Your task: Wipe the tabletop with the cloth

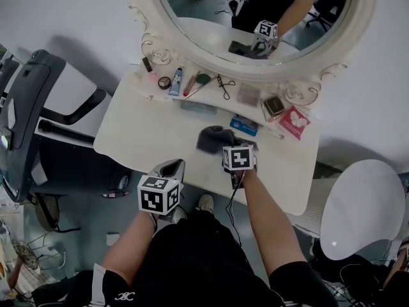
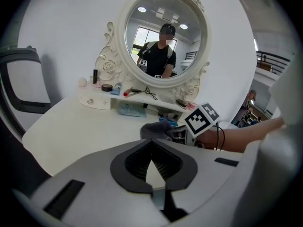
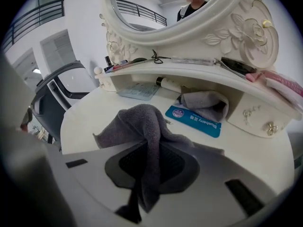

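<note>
tabletop [image 1: 147, 139] (white, rounded) | on it: blue packet [image 1: 245, 125] | pale flat packet [image 1: 198, 107] | grey cloth [image 1: 214, 138]

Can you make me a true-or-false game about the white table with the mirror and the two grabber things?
1. The right gripper is pinching the grey cloth. True.
2. The left gripper is pinching a cloth too. False: its jaws are together with nothing between them.
3. A flat blue packet lies on the tabletop just behind the cloth. True.
4. The mirror is square. False: it is round, with a curly white frame.
</note>
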The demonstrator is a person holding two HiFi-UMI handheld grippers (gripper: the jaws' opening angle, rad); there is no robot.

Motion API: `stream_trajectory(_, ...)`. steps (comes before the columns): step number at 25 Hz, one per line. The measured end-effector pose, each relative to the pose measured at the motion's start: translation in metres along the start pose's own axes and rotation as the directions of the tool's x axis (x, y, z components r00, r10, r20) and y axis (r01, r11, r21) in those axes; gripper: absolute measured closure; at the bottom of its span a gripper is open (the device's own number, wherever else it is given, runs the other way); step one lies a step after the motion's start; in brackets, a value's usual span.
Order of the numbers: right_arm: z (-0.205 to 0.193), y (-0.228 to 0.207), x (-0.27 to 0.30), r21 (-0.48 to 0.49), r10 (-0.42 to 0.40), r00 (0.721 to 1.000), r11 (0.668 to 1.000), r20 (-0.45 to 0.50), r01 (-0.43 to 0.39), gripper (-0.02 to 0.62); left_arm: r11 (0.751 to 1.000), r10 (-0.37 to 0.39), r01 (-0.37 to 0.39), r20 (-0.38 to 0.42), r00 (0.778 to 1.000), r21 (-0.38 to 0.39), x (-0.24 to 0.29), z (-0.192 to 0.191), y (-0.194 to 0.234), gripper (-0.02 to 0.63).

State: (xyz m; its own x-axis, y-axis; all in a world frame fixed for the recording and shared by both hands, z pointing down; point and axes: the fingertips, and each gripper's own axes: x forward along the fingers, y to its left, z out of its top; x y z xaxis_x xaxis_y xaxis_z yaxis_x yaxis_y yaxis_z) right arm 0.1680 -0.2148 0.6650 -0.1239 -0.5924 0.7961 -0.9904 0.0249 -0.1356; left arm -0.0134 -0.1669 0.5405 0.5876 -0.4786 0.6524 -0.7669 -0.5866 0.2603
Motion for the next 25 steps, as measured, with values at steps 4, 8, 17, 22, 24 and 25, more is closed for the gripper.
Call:
stream_trajectory(4,0.019,-0.005,0.011,0.008,0.000,1.000,1.000,0.007,0.000,0.538,0.999,0.031,-0.031,-0.005,1.000,-0.017,-0.004,-0.002,0.014,0.607)
stream_trajectory(8,0.027,-0.005,0.017,0.001,-0.001,1.000,1.000,0.010,0.001,0.538,0.999,0.047,-0.047,0.010,0.999,-0.028,-0.011,-0.001,0.023,0.607)
stream_trajectory(17,0.021,-0.003,0.011,0.080,-0.094,0.995,0.993,0.021,0.092,0.538,1.000,-0.012,0.012,0.015,1.000,0.019,-0.036,-0.011,0.041,0.607)
stream_trajectory(22,-0.006,0.031,0.000,0.121,-0.111,0.994,0.987,0.022,0.108,0.538,0.997,-0.071,0.071,0.006,0.997,0.038,-0.048,-0.019,0.063,0.607)
stream_trajectory(24,-0.015,0.047,-0.005,0.139,-0.125,0.992,0.983,0.031,0.120,0.538,0.993,-0.103,0.103,0.003,0.995,0.052,-0.053,-0.019,0.071,0.607)
stream_trajectory(25,-0.020,0.056,-0.008,0.151,-0.133,0.991,0.980,0.032,0.127,0.538,0.991,-0.121,0.121,-0.002,0.993,0.062,-0.057,-0.020,0.075,0.607)
